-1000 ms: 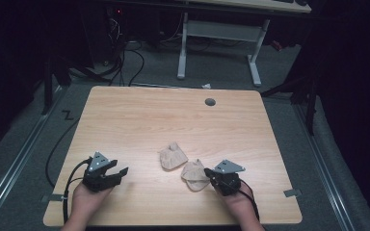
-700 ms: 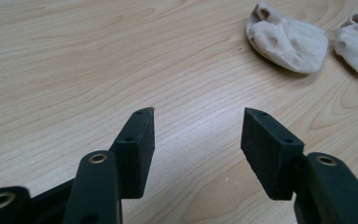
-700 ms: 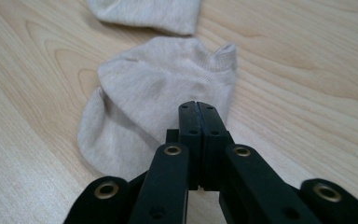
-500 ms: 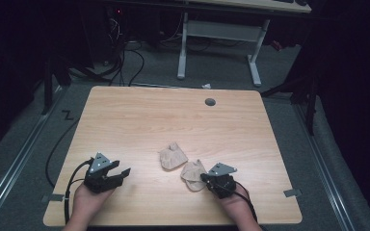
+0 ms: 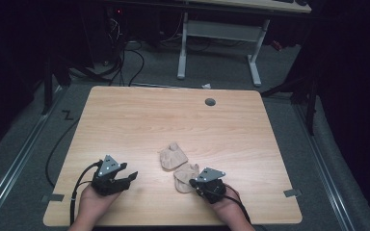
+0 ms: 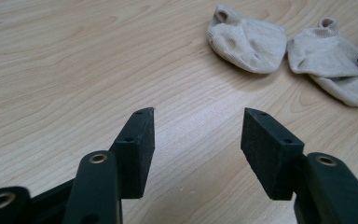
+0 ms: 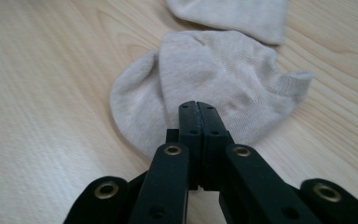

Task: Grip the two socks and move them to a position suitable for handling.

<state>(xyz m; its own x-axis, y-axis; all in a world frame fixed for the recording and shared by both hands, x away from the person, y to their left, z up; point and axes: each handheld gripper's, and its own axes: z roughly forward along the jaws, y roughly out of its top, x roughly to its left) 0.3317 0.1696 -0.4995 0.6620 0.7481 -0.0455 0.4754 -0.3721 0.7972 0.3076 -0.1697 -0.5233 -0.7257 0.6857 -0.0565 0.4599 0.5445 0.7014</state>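
Clearly the near sock (image 7: 205, 79) lies flat on the desk (image 5: 139, 120) by its front edge, its cuff touching the second sock (image 5: 172, 157) just beyond. Right tongs (image 7: 198, 108) pressed together, tips over the sock's near edge; whether any fabric is caught between them cannot be told. Risk: dragged like this, thin knit slips free or bunches, and shoves the neighbour askew. Left tongs (image 6: 197, 123) spread, empty, well apart, too far off to steady anything.
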